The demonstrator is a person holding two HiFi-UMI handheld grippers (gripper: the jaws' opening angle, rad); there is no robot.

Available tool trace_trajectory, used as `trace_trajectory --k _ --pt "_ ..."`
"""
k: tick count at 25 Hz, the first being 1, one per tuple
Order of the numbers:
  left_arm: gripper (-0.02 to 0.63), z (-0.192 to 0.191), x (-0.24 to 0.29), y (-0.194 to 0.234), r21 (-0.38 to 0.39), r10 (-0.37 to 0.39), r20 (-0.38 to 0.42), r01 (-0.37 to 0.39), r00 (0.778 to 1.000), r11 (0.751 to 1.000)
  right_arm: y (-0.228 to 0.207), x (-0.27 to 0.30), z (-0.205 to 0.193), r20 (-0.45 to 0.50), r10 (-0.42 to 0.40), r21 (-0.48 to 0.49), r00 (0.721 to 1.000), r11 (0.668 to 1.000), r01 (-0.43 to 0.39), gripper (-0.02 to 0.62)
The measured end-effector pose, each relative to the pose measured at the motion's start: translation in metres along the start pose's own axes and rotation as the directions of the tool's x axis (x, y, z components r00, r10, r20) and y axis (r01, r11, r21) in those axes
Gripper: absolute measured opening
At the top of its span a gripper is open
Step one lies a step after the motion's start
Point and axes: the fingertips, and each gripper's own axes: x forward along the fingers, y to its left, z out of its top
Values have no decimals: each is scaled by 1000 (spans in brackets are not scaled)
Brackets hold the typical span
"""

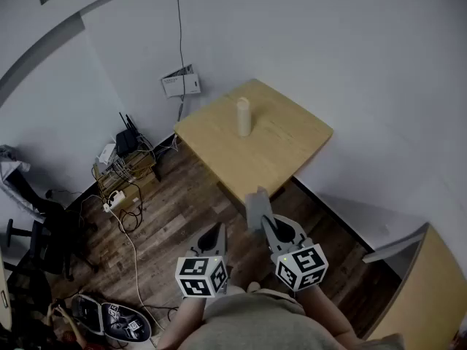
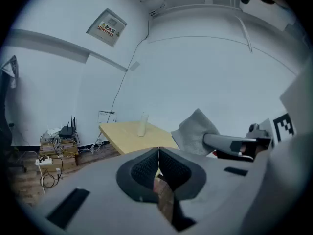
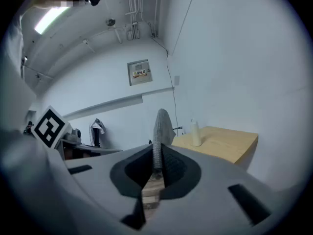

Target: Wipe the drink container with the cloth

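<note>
Our left gripper (image 1: 218, 232) and right gripper (image 1: 268, 224) are grey, tapering to narrow tips, and each carries a white cube (image 1: 201, 276) printed with black square markers. Seen along the jaws, each pale shell has a dark hollow lined with ribbed black pads (image 2: 144, 169) and dark rectangular slots (image 2: 68, 207). We wear a grey-green top (image 1: 255, 325).

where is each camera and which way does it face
Head view: on the person's head, looking steeply down at the table; left gripper, right gripper, torso show.
Left gripper view: rides the left gripper, faces the table; shut jaws show.
Right gripper view: rides the right gripper, faces the table; jaws clamp the cloth.
All share the bottle.
</note>
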Motion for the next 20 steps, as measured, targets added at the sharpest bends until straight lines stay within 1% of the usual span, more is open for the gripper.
trace_trajectory --k 5,8,12,14,17,20 --pt "3 -1 -8 -4 -29 18 25 -17 1000 999 8 -9 3 -17 12 -66 1000 998 -13 9" --pt "3 1 -7 -5 -29 20 28 -19 999 999 7 -11 6 -15 12 -78 1000 997 -13 9" --pt "3 0 -8 -6 -44 33 39 -31 999 999 6 -12 2 -36 28 -100 999 995 -32 9" --pt "3 -3 -10 -8 -58 43 43 -40 998 998 6 -15 1 -32 51 -97 998 994 -54 9" --pt "3 -12 -13 -10 -75 53 36 -50 998 996 12 -18 2 -2 109 -60 994 992 -108 11" --pt "3 -17 -18 -7 -88 71 17 -69 997 994 17 -15 2 -14 123 -65 992 990 -124 11"
